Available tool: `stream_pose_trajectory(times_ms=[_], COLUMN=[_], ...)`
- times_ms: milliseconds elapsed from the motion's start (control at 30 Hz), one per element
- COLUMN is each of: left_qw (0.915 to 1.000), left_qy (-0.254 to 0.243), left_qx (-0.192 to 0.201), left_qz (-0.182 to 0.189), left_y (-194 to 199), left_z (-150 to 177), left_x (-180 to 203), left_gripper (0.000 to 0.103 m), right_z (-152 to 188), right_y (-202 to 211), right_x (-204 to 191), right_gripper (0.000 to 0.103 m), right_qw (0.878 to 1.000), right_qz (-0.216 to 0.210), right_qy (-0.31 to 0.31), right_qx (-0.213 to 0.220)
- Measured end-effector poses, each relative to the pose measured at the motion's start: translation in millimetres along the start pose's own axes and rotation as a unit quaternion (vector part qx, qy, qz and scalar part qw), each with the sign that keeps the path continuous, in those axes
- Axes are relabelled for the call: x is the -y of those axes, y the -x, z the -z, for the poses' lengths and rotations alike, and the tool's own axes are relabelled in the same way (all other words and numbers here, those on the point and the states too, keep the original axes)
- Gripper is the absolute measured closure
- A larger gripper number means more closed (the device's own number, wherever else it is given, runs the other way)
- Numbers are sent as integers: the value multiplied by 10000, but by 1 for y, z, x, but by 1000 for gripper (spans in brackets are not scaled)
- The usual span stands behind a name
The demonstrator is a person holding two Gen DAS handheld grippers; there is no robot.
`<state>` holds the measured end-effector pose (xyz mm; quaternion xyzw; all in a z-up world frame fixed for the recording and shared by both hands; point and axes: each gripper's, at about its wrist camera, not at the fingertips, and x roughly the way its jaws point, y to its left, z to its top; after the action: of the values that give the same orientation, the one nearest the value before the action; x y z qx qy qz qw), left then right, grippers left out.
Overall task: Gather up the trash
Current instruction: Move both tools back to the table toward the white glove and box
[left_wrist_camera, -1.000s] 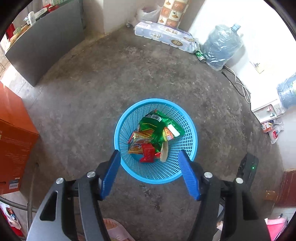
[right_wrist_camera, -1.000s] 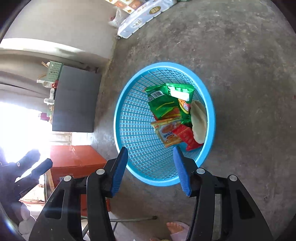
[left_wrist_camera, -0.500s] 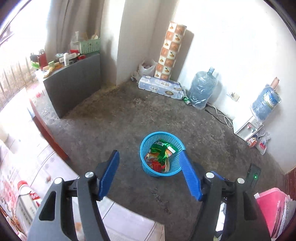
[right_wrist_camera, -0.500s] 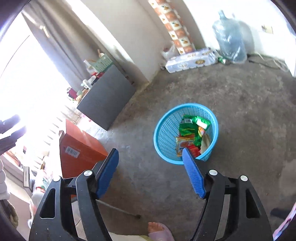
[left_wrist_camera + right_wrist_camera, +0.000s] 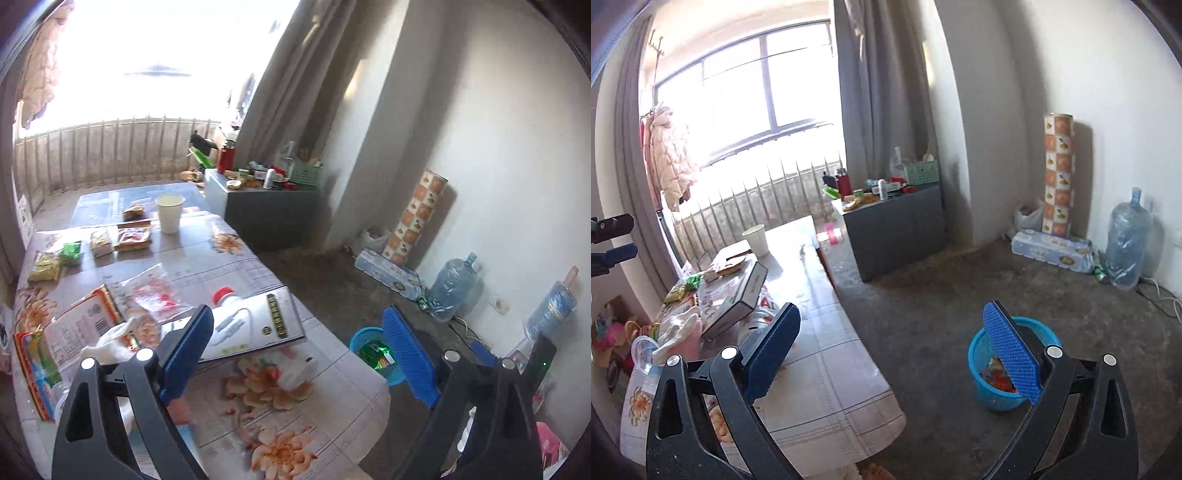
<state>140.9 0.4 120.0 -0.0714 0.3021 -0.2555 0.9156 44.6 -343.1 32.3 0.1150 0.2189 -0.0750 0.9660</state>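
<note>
Left wrist view shows the left gripper (image 5: pixel 295 354) with its jaws wide; they have just been opening, and nothing is between them. Under it is the table (image 5: pixel 354 410) with a flowery cloth. Trash lies on it: a crumpled white tissue (image 5: pixel 110 343), a clear wrapper (image 5: pixel 155 291) with red print, and small snack packets (image 5: pixel 127 238) farther back. These look light, soft and crinkly, so they may slip or blow away; I think it is best to pinch a bunched-up part in the middle. A paper cup (image 5: pixel 169 213) stands upright near the far end and would crush if squeezed hard. A flat box (image 5: pixel 255 325) sticks out near the table edge and could get bumped.

The right gripper (image 5: pixel 892 352) is also wide and empty, its jaws just opened too. The blue basket (image 5: pixel 995 397) sits on the floor just beside the table corner, already holding wrappers. The floor around it is open, so there is room to swing over and drop things in.
</note>
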Motion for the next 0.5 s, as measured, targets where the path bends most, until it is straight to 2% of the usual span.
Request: stream_pose_trajectory(times_ms=[67,200,333,500], left_qw=[9990,9941,9929,9935], left_qy=[372,850,819,585], left_qx=[100,297,292,63], left_qz=[-219,-597,-805,-974], left_y=[19,47,56,43], left_z=[13,43,69,87], left_x=[-26,-68,-88,-100], left_gripper=[7,7,7,7], right_z=[1,3,5,9], right_y=[-4,-11,-19,-27], right_x=[-14,-40,-63,-95], right_gripper=[8,8,8,14], right_qw=[9995,9943,9818,9664], right_qz=[-286,-923,-1580,-2070], right_qy=[42,64,-43,-21], right_qx=[-137,-531,-1050,-1523])
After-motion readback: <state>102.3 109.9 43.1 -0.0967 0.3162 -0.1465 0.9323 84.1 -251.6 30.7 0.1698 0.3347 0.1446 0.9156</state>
